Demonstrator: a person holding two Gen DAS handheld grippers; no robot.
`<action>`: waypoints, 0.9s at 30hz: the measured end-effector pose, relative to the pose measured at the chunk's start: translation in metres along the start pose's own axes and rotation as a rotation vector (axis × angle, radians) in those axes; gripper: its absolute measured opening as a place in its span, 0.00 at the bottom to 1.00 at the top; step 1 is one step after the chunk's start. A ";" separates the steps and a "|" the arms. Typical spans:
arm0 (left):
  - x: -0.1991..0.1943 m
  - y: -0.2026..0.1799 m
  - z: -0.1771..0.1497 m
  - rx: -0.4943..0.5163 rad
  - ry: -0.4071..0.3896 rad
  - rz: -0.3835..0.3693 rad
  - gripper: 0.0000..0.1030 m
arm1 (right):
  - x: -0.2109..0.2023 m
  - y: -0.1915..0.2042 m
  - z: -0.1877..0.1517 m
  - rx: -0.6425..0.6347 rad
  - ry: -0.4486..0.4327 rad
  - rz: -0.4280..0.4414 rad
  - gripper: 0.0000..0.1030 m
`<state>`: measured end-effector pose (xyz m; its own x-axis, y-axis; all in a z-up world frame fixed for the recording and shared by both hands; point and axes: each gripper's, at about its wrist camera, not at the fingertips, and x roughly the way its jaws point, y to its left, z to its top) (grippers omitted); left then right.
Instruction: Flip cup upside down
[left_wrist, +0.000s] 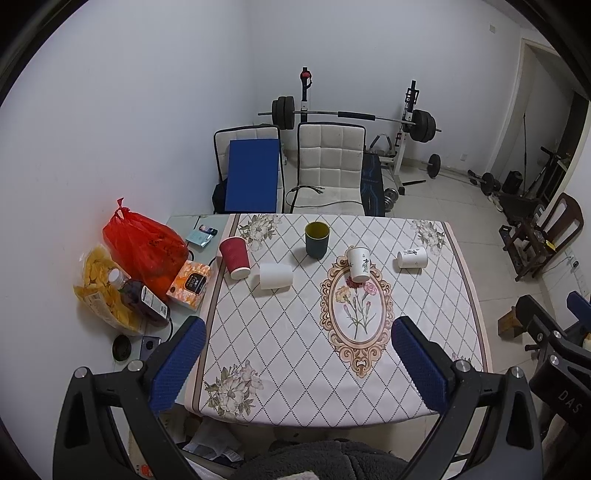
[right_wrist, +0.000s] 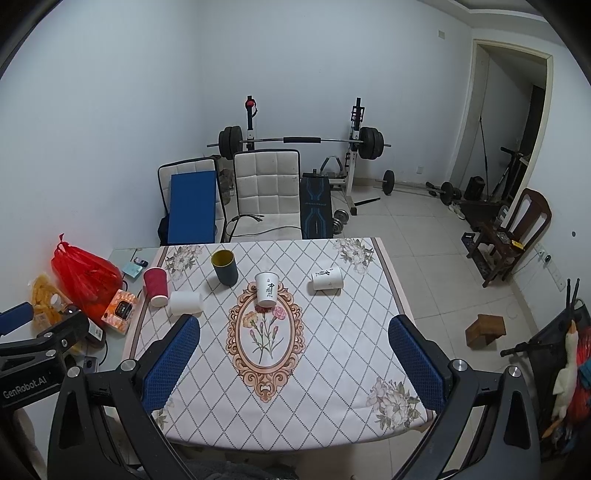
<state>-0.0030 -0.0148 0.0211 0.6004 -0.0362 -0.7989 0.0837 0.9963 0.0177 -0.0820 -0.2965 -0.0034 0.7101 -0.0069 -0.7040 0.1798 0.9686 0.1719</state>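
Several cups are on the patterned tablecloth (left_wrist: 280, 332) (right_wrist: 332, 354). A dark green cup (left_wrist: 317, 239) (right_wrist: 224, 267) stands upright, mouth up. A white printed cup (left_wrist: 359, 264) (right_wrist: 266, 289) stands upright near the oval motif. Another white printed cup (left_wrist: 412, 257) (right_wrist: 326, 279) lies on its side at the right. A plain white cup (left_wrist: 272, 275) (right_wrist: 185, 302) lies on its side. A red ribbed cup (left_wrist: 235, 257) (right_wrist: 156, 286) stands mouth down, tilted. My left gripper (left_wrist: 299, 365) and right gripper (right_wrist: 293, 362) are open and empty, held above the table's near edge, well short of the cups.
Left of the cloth lie a red bag (left_wrist: 146, 249), a snack bag (left_wrist: 99, 291), a bottle (left_wrist: 142, 297) and an orange box (left_wrist: 189, 283). Two white chairs (left_wrist: 328, 166) and a barbell rack (left_wrist: 351, 118) stand behind the table. A wooden chair (right_wrist: 517, 236) is at the right.
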 end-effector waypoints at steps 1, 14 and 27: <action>0.000 0.000 0.000 0.000 0.000 -0.001 1.00 | -0.001 0.000 0.000 -0.001 -0.001 -0.002 1.00; -0.003 0.000 0.000 -0.002 -0.002 0.000 1.00 | -0.005 0.002 0.001 -0.002 -0.001 0.004 1.00; 0.007 0.001 0.002 -0.034 0.009 0.027 1.00 | 0.009 -0.012 -0.003 0.027 0.020 0.029 1.00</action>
<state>0.0030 -0.0148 0.0165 0.5946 -0.0082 -0.8040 0.0402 0.9990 0.0195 -0.0800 -0.3075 -0.0138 0.7014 0.0269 -0.7123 0.1775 0.9612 0.2111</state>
